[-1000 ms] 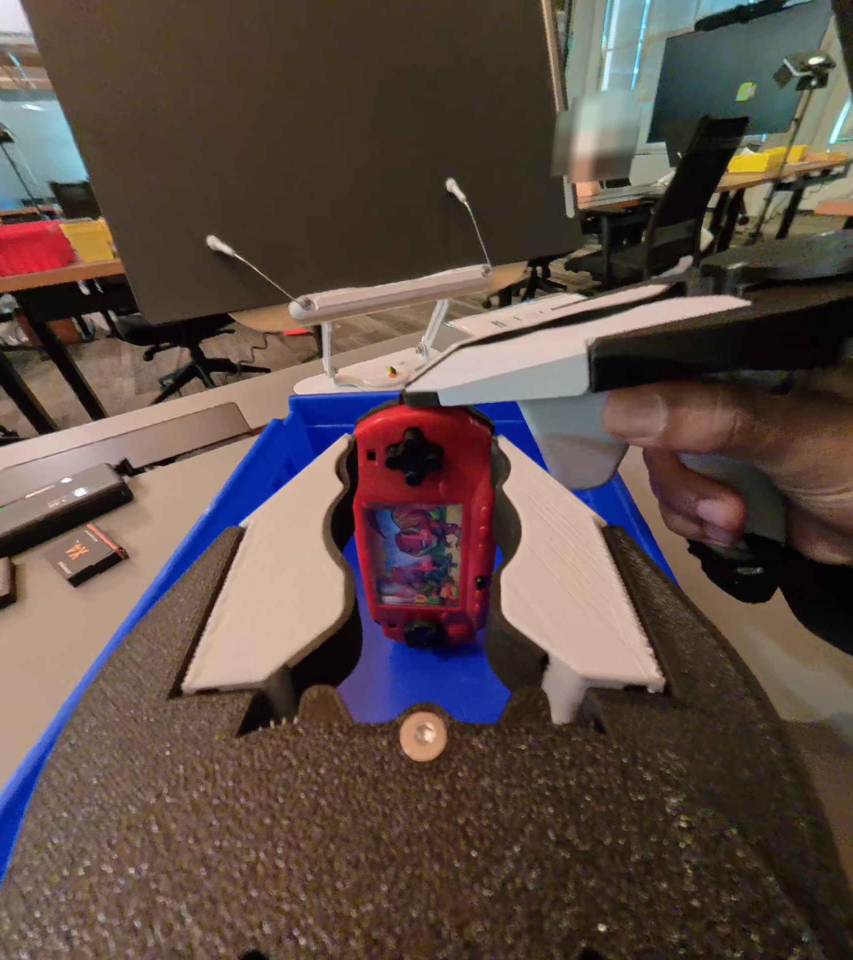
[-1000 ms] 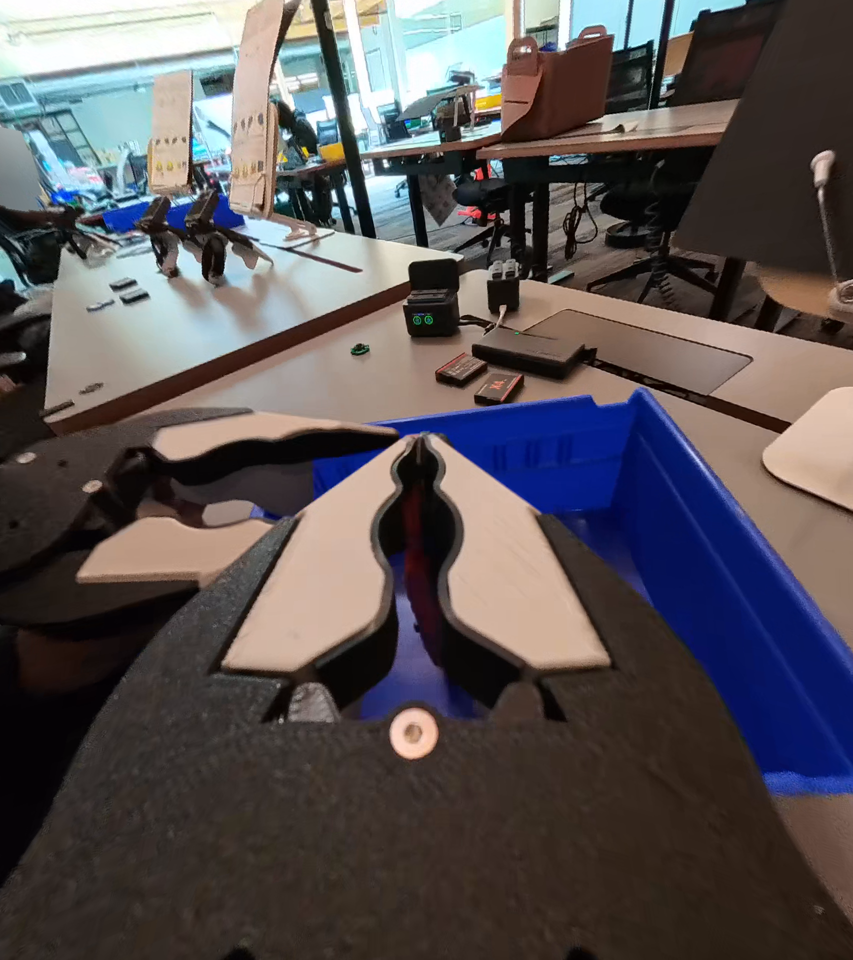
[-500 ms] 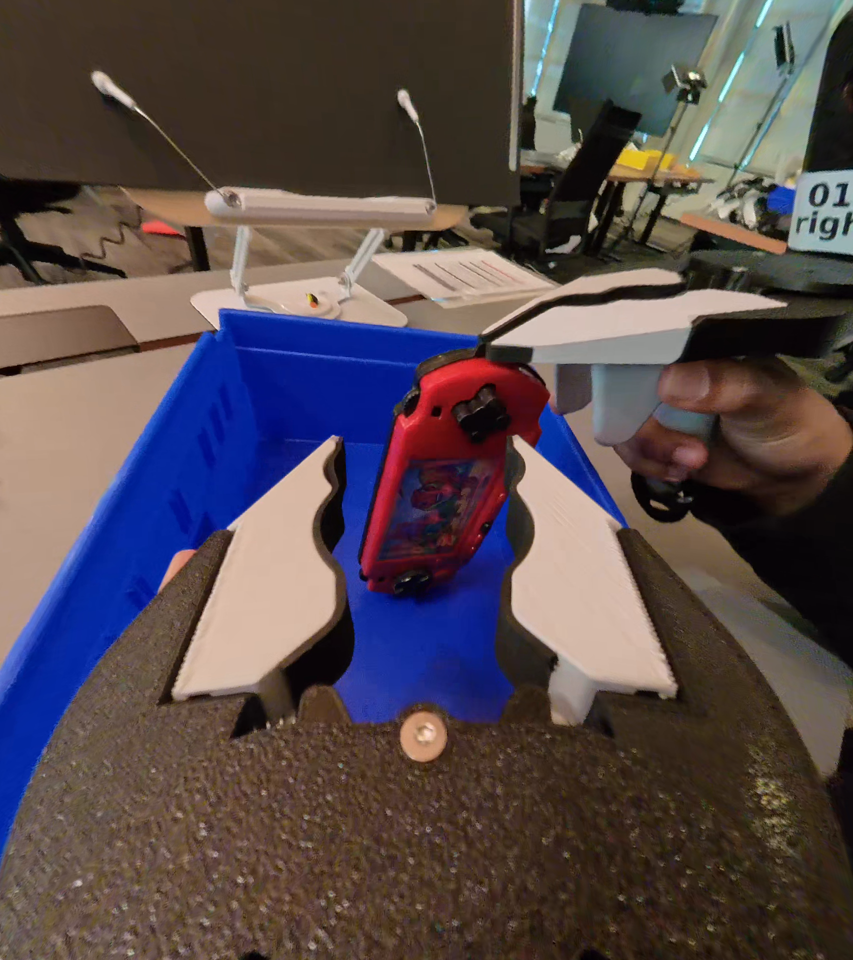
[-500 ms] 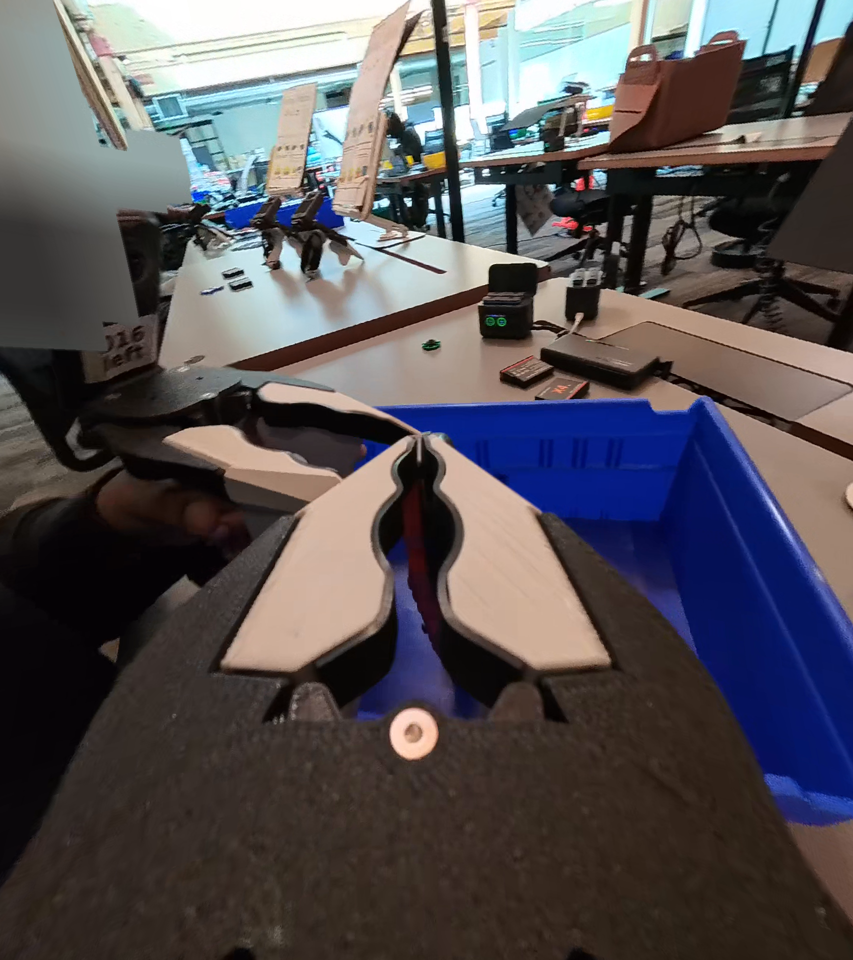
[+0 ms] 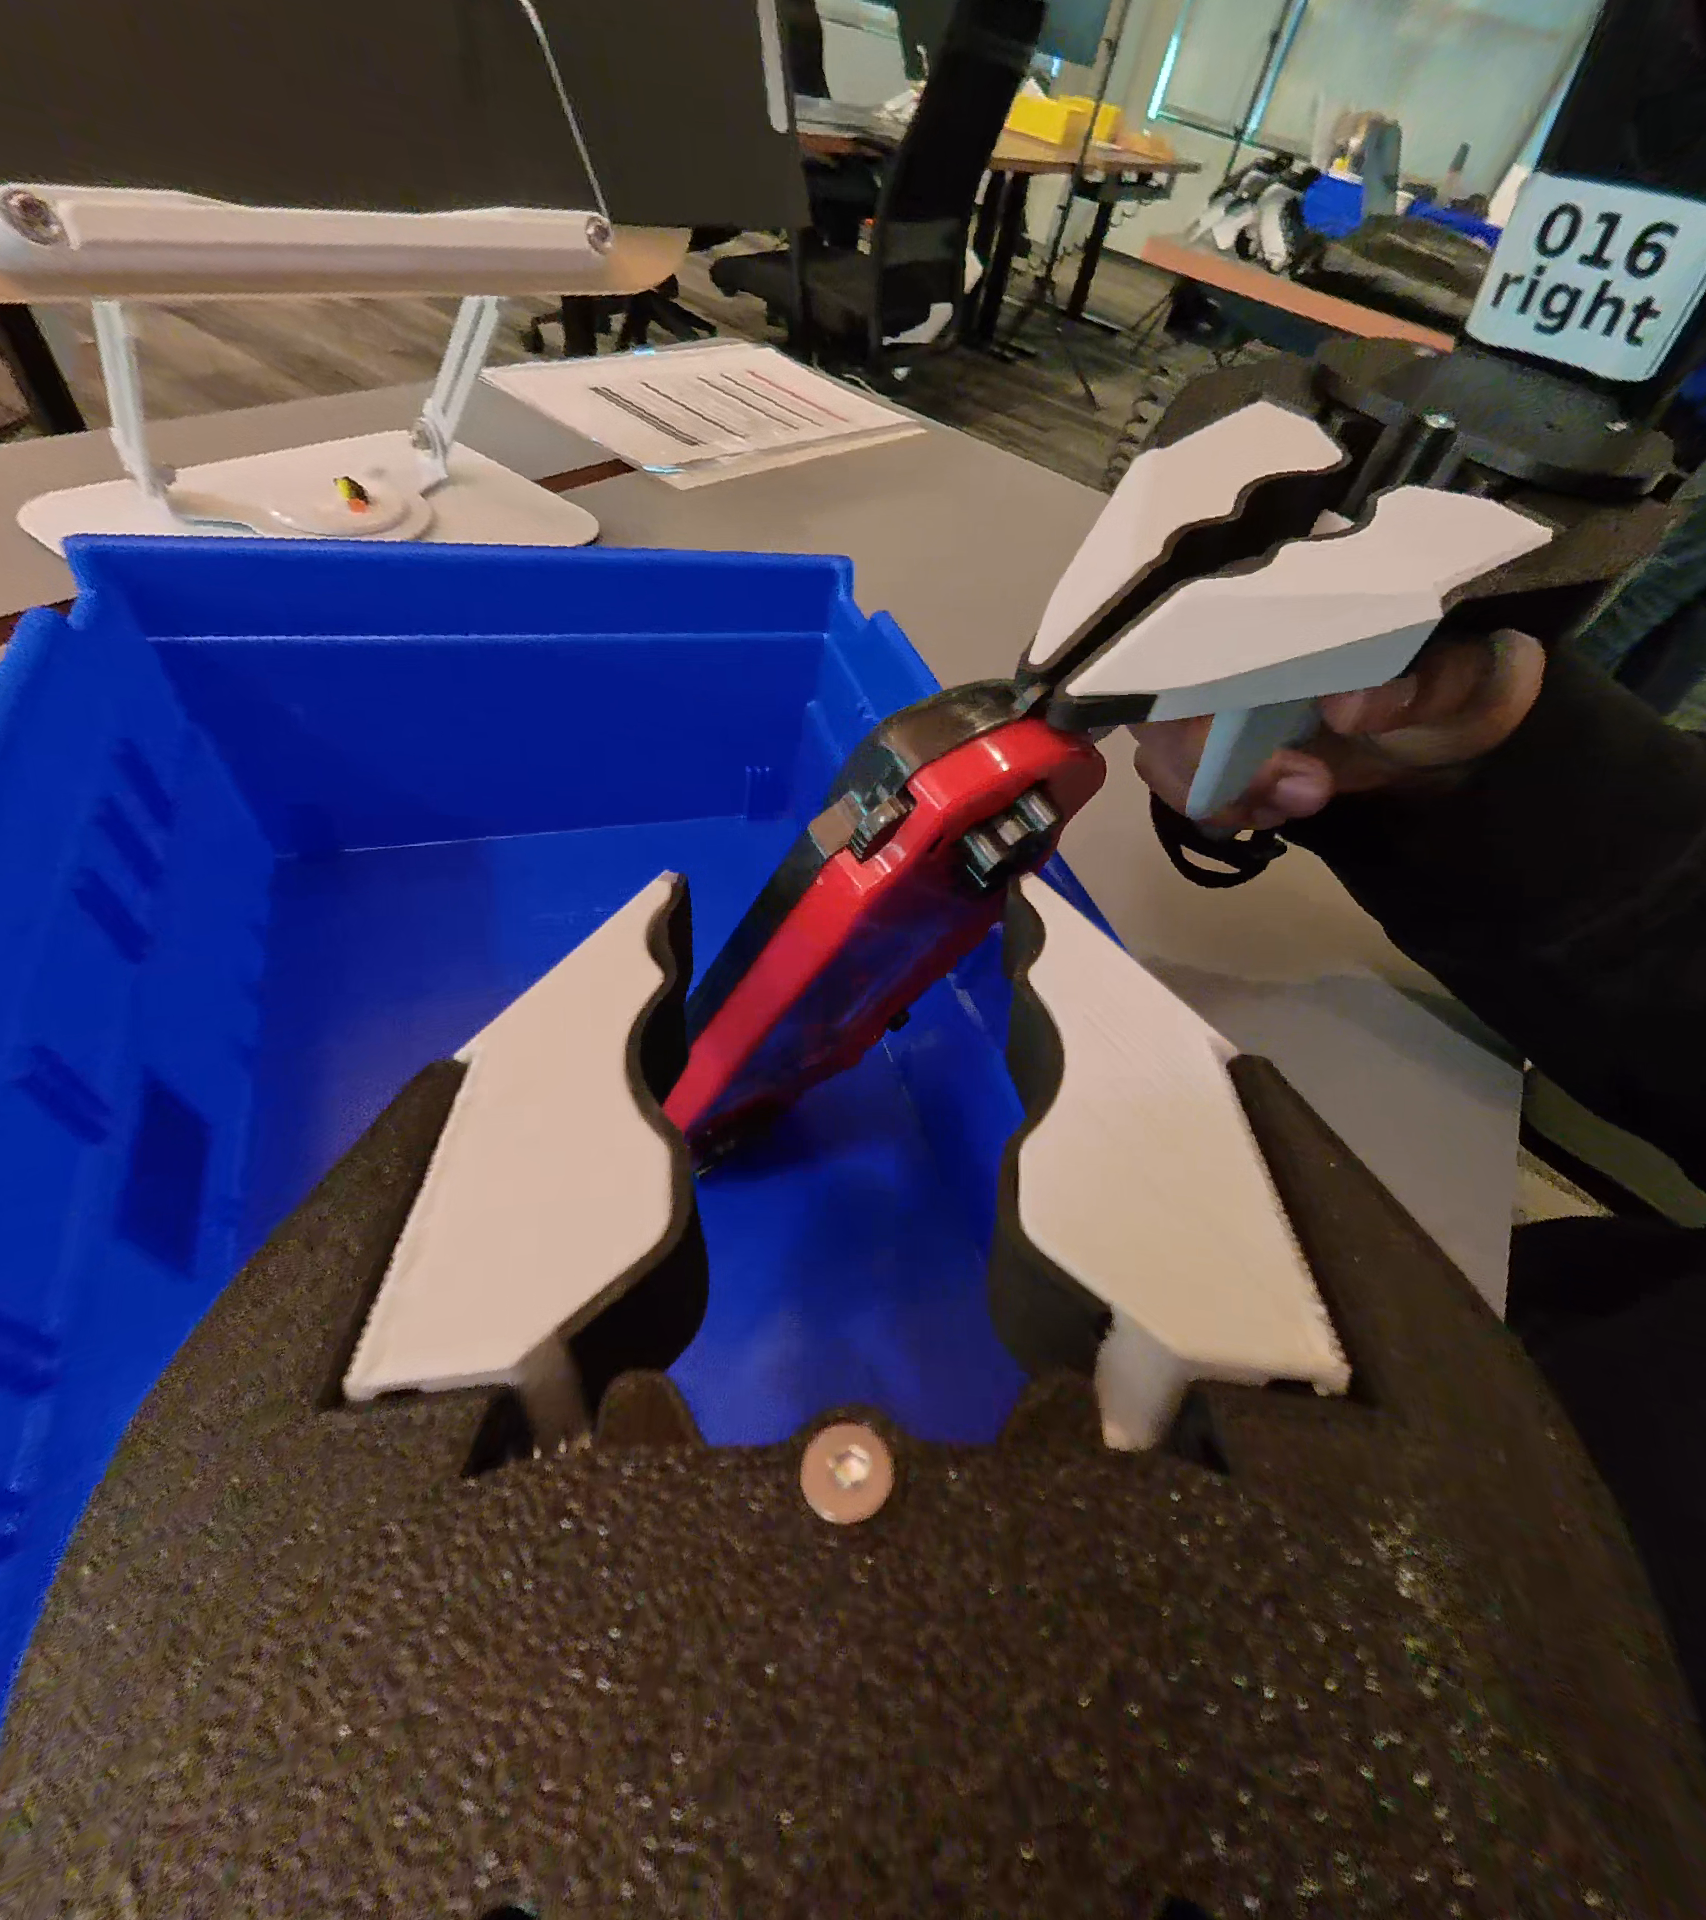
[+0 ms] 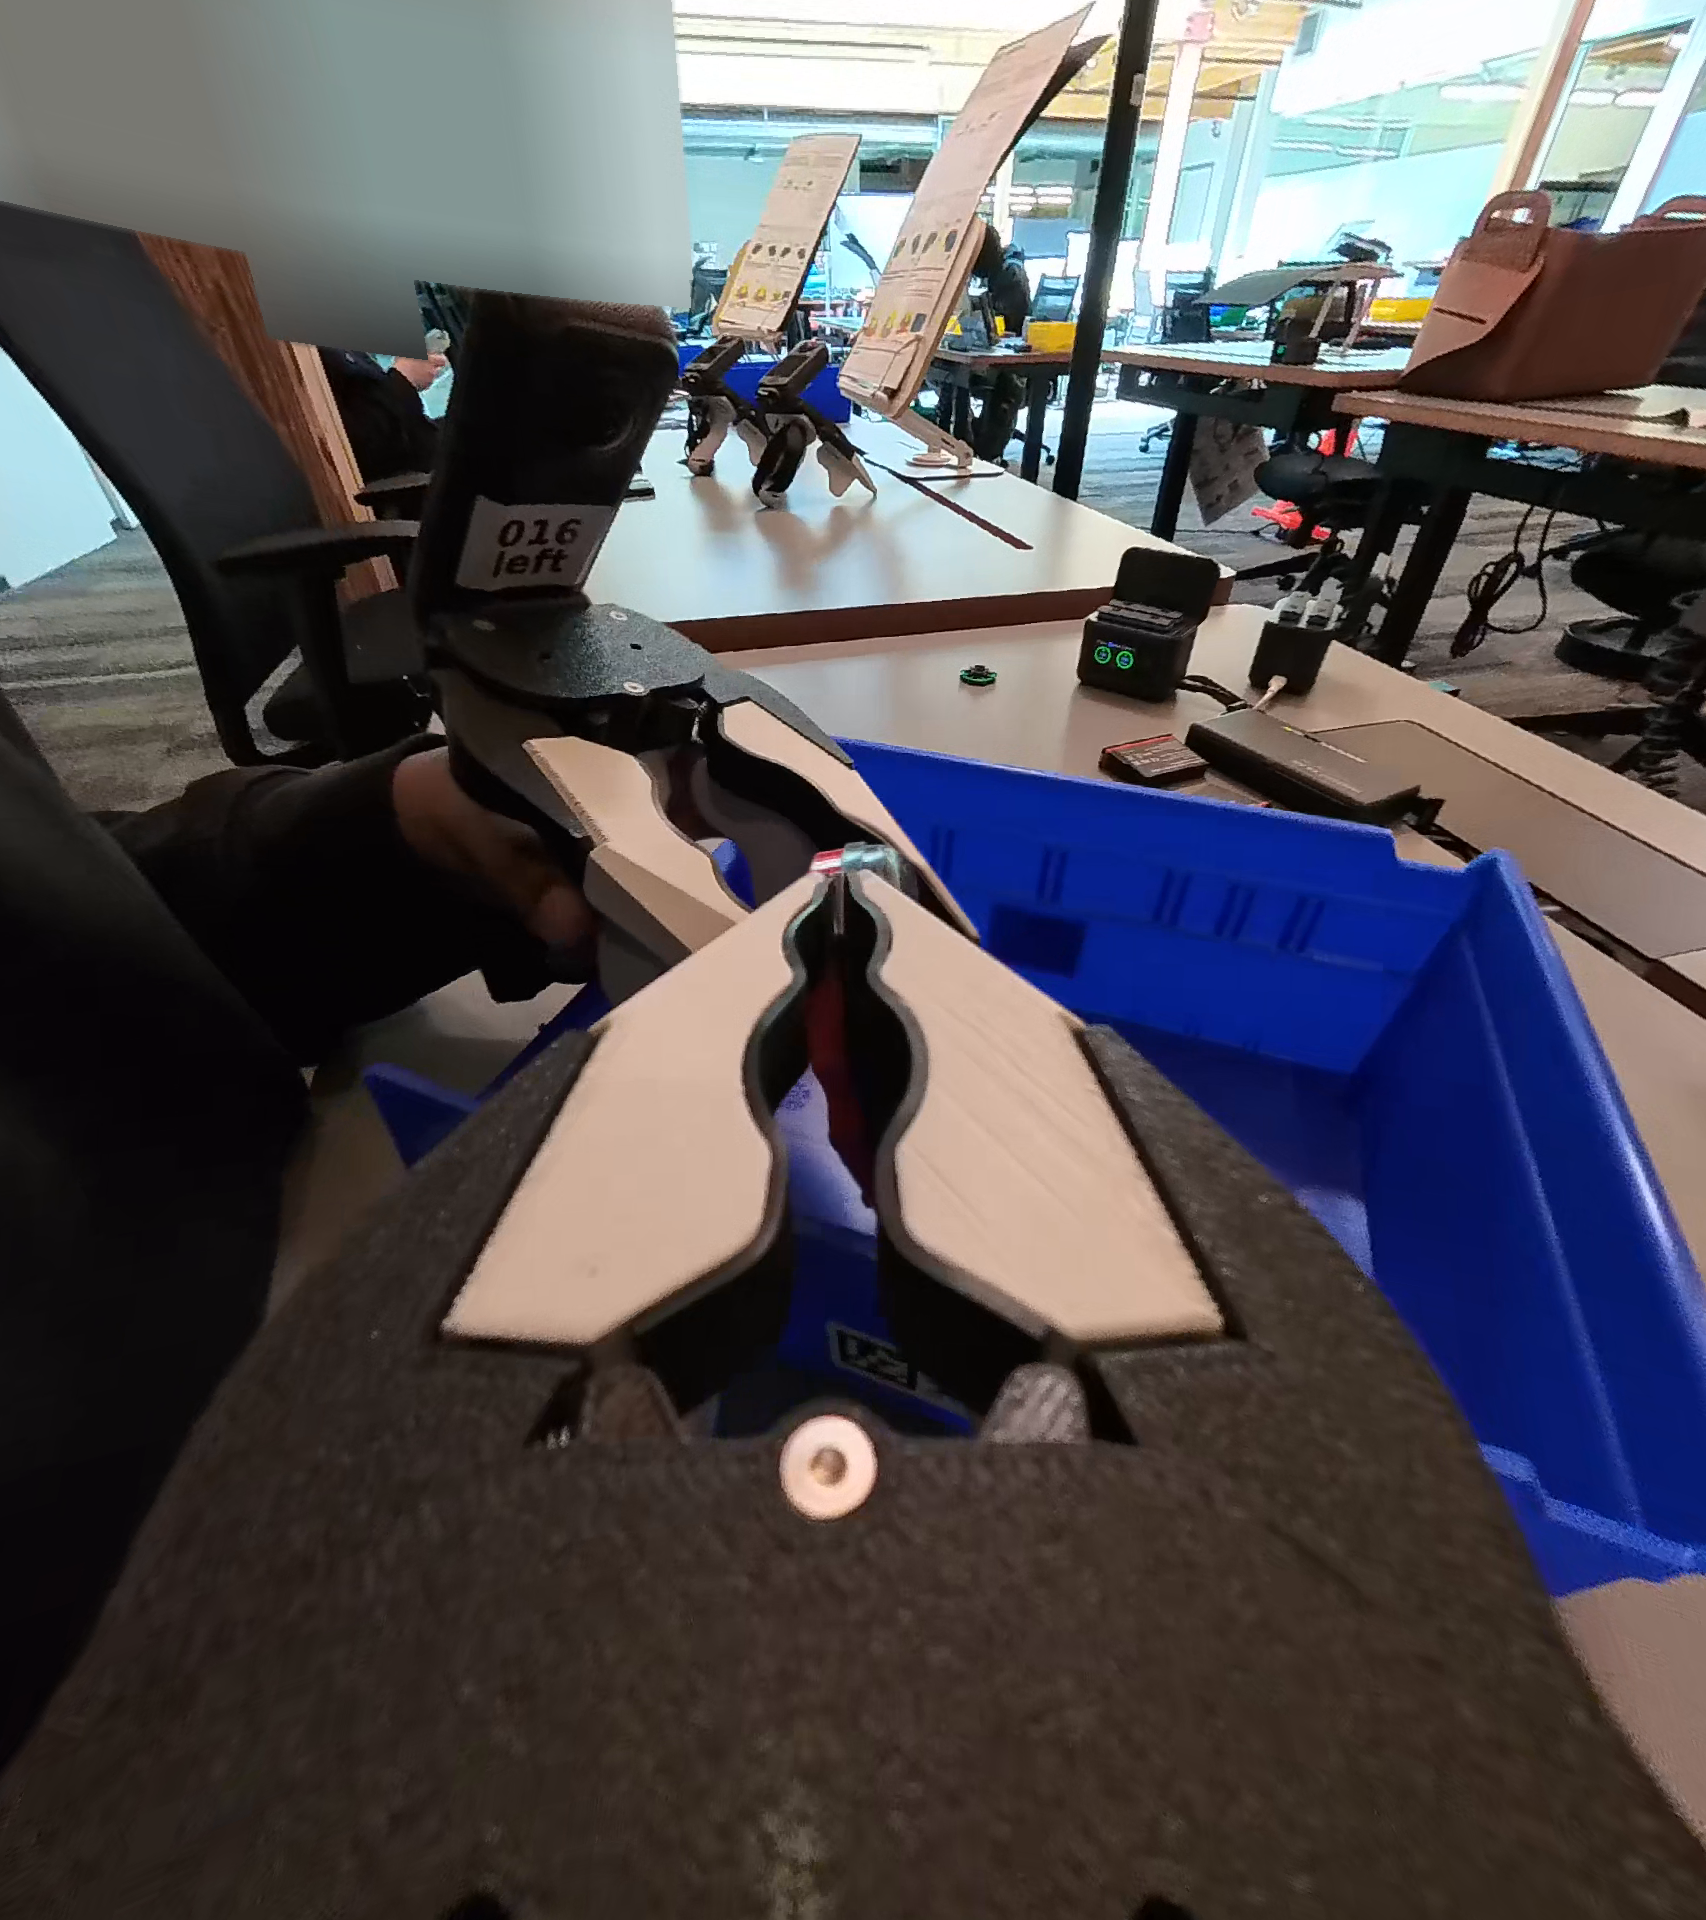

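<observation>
A large grey bench (image 5: pixel 984 499) fills the scene, in an open office with more desks and chairs behind. On it sits a deep blue plastic bin (image 5: pixel 153 935), open at the top, its floor bare apart from what hangs over it. Just beyond the bin's far wall stands a white stand (image 5: pixel 309 249) with a flat base, and a printed sheet of paper (image 5: pixel 703 410) lies near it. In the right wrist view, past the bin, a flat black device (image 6: pixel 1296 764), two small black charger boxes (image 6: pixel 1145 644) and a small dark card (image 6: pixel 1150 758) lie on the bench.

The left gripper (image 5: pixel 844 914) is held over the near end of the bin. Its jaws are spread wide apart and grip nothing; a red handheld game toy (image 5: pixel 890 914) hangs in the gap between them without clearly touching either.

The right gripper (image 5: pixel 1046 701) reaches in from the bin's right wall, held by a hand (image 5: pixel 1348 738) in a dark sleeve. Its jaws are closed tight on the top edge of the toy. The toy slants steeply, upper end at the bin's right rim, lower end down inside the bin, close to the floor; whether it touches there cannot be told.

In the right wrist view the toy shows only as a thin red strip pinched between the closed jaws.
</observation>
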Action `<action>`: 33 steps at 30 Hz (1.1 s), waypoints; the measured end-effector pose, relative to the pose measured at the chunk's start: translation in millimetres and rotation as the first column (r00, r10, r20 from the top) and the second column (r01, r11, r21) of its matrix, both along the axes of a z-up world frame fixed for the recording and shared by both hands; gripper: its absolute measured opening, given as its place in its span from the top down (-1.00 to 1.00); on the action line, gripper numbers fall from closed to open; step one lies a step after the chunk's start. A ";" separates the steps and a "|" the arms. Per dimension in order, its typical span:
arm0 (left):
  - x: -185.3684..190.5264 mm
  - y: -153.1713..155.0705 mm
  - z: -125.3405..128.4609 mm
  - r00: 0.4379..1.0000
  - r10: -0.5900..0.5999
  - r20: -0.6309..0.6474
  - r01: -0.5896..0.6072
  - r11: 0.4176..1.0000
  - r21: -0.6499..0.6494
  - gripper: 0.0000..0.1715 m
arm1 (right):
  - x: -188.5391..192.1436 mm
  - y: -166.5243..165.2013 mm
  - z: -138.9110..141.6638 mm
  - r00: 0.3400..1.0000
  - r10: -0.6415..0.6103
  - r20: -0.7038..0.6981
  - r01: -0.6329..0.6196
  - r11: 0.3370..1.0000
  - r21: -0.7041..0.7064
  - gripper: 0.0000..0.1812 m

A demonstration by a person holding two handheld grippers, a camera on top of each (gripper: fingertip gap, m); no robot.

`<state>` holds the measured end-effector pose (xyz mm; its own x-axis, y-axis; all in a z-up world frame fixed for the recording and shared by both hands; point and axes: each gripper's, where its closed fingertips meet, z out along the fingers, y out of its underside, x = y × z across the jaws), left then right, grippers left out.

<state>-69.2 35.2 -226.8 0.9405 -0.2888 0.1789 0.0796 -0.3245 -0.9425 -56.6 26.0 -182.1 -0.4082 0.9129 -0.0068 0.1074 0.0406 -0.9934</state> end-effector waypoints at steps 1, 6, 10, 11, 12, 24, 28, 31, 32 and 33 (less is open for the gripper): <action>1.1 -0.1 -0.5 1.000 -0.007 -0.005 0.007 1.000 -0.002 0.30 | 0.8 -0.8 -0.3 1.000 0.007 -0.002 -0.007 1.000 -0.001 0.97; -1.6 -0.4 0.6 0.999 0.005 -0.035 -0.005 1.000 0.012 0.47 | -3.8 5.5 1.6 0.999 -0.049 -0.004 0.049 0.999 -0.016 0.97; -6.7 -2.0 0.9 0.998 0.027 -0.056 -0.026 0.999 0.020 0.68 | -8.5 16.0 3.5 0.990 -0.132 -0.050 0.133 0.991 0.016 0.92; -7.2 -2.3 0.8 0.998 0.030 -0.059 -0.029 0.999 0.020 0.68 | -8.9 16.2 3.7 0.989 -0.135 -0.055 0.136 0.991 0.014 0.91; -7.9 -2.6 1.0 0.997 0.036 -0.063 -0.034 0.999 0.020 0.70 | -9.7 17.0 4.0 0.988 -0.145 -0.058 0.146 0.989 0.010 0.91; -47.7 -3.7 11.4 0.966 0.212 0.145 -0.222 0.974 0.053 0.81 | -19.1 19.9 -5.9 0.971 -0.238 -0.024 0.238 0.971 0.016 0.90; -67.4 -9.7 28.7 0.904 0.237 0.357 -0.292 0.950 0.109 0.80 | -28.7 17.6 -10.2 0.950 -0.309 0.030 0.309 0.951 0.003 0.88; -81.9 -16.8 43.2 0.871 0.266 0.414 -0.359 0.918 0.167 0.81 | -36.9 10.5 -8.9 0.940 -0.333 0.076 0.336 0.941 -0.036 0.64; -84.5 -19.4 48.3 0.862 0.270 0.429 -0.376 0.908 0.185 0.80 | -39.4 7.4 -8.5 0.940 -0.328 0.091 0.333 0.941 -0.051 0.54; -86.0 -21.7 53.7 0.853 0.266 0.449 -0.386 0.900 0.200 0.81 | -41.8 4.5 -7.9 0.941 -0.322 0.105 0.330 0.942 -0.064 0.48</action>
<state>-155.2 13.4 -173.2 0.8510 -0.0715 0.5203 0.5241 0.0534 -0.8500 -98.4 30.5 -190.0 -0.0824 0.9907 -0.1079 0.1919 -0.0904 -0.9772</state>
